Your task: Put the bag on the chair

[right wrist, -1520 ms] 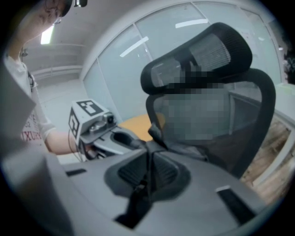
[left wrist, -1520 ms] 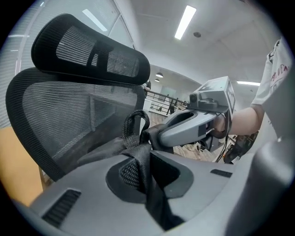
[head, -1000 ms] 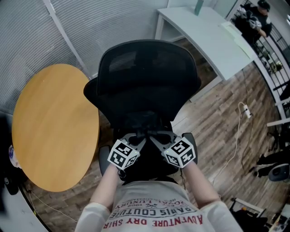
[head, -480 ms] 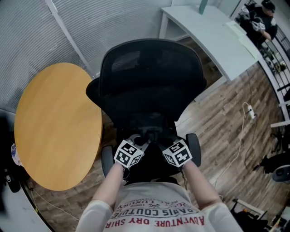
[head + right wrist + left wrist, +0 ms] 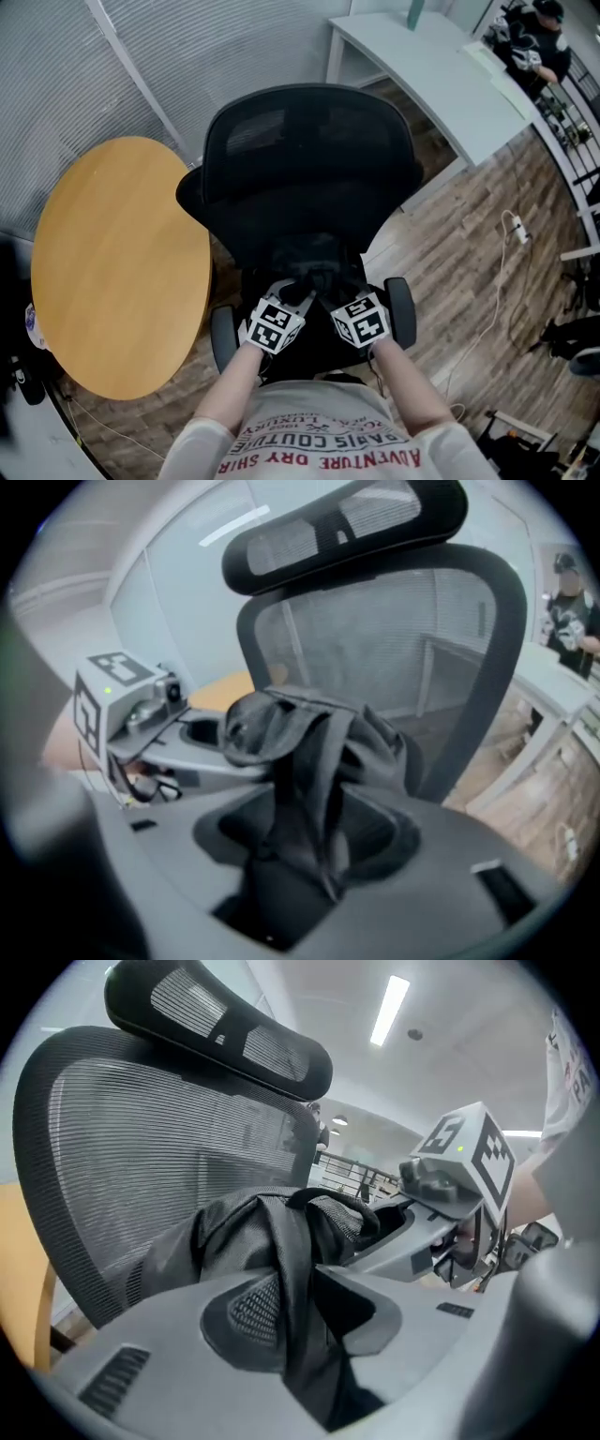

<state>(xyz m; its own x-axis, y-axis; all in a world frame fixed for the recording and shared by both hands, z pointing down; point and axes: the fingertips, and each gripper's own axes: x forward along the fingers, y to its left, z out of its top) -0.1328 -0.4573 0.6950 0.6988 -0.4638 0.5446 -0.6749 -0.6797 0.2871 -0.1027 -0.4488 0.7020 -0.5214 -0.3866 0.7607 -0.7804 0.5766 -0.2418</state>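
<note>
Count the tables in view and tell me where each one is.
2: the round wooden table stands left of the chair in the head view. The white desk stands beyond the chair, toward the upper right. More may lie out of frame.

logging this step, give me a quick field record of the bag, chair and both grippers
bag: black fabric bag on seat of black mesh office chair
left gripper: jaws opening, bag strap between them
right gripper: jaws opening, bag strap between them
nearby: round wooden table beside chair
</note>
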